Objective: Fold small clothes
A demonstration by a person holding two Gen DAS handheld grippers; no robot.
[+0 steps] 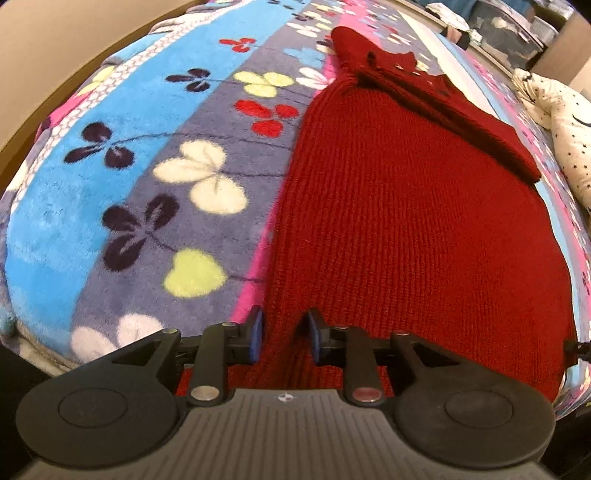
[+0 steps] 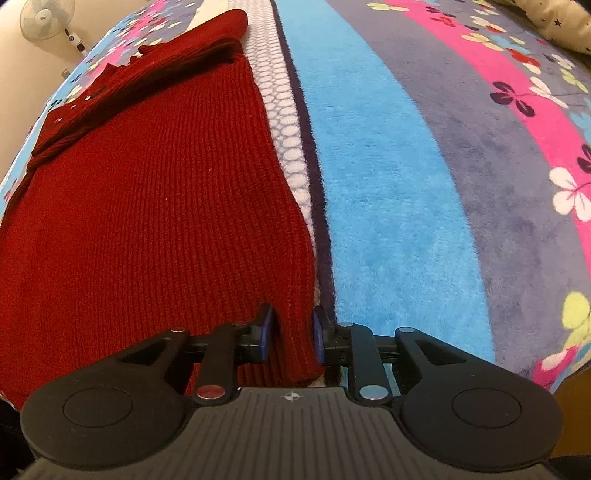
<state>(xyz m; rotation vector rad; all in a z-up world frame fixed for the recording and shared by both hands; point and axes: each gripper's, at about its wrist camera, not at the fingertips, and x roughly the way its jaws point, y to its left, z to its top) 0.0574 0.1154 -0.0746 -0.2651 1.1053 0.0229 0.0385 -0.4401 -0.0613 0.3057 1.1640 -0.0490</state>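
Observation:
A dark red knitted sweater lies flat on a flowered fleece blanket, its sleeves folded across the far end. My left gripper has its jaws on either side of the sweater's near left hem corner, with a bunch of knit between the blue pads. In the right wrist view the sweater fills the left half. My right gripper has its jaws on either side of the near right hem corner, with knit between the pads.
The striped blanket spreads to the right of the sweater. A white star-print pillow lies at the far right. A standing fan is by the wall. Storage boxes stand beyond the bed.

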